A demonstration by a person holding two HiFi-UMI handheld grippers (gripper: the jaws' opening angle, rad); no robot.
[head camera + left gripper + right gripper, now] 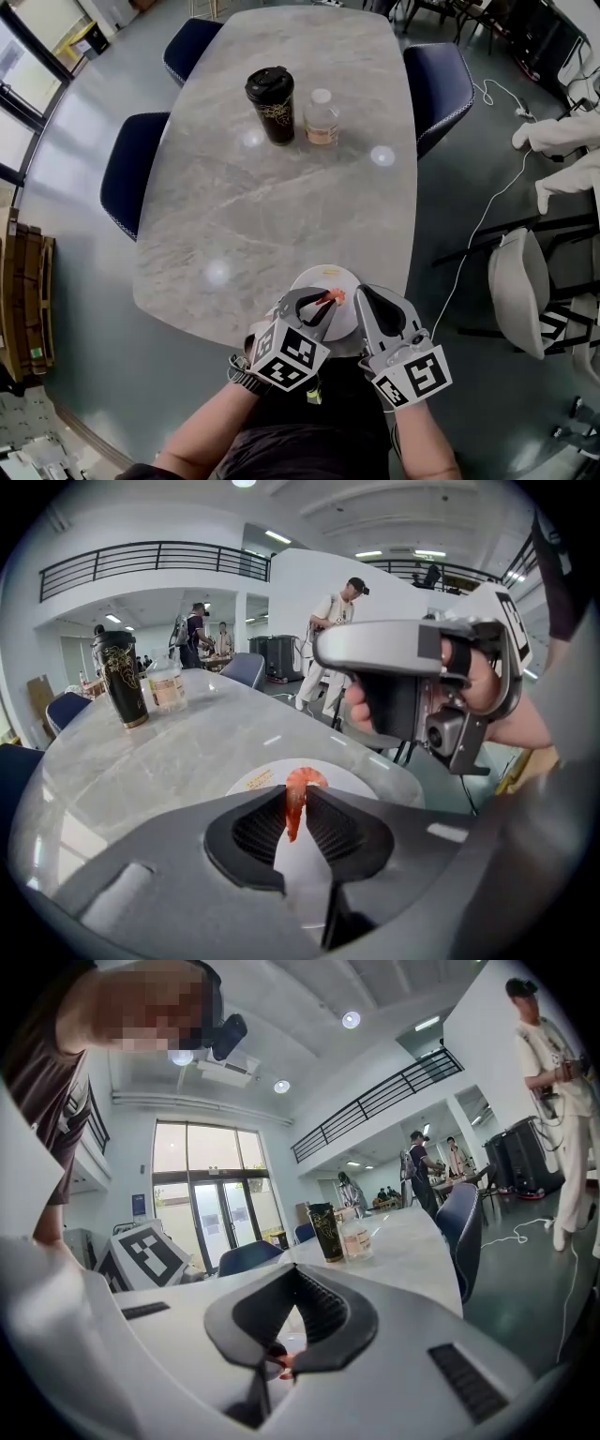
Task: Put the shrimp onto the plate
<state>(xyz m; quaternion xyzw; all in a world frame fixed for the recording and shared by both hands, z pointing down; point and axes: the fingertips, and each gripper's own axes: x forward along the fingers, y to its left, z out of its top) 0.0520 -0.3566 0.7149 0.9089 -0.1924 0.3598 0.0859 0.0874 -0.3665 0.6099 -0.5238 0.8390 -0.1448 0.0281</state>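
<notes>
- Shrimp (298, 797) hangs pinched between the two fingers of my left gripper (322, 305), in the lower middle of the head view.
- I hold it right over the white plate (319, 278). That way it can drop onto the plate and not onto the table (281, 197).
- The plate sits at the near edge of the table, close to me, so it is easy to reach.
- The shrimp's curled end pokes up past my fingertips. The thin end points down between the ribbed pads (258, 827).
- My left fingers are almost together, with only the shrimp between them. They squeeze it from both sides.
- I think the shrimp is not on the plate yet, because it looks lifted a little above the white.
- My right gripper (295, 1269) is just beside the left one, on the right side of the head view.
- Its fingertips are pressed together and they pinch nothing.
- A tiny red bit shows low down through the gap behind its tips. I cannot tell what that is.
- I think the right gripper only waits there, since one gripper is enough for a small shrimp.
- A black cup (271, 103) and a little bottle (322, 115) stand side by side near the top of the head view, well apart from the plate.
- My guess for the next move is to go down gently and then spread the left fingers.
</notes>
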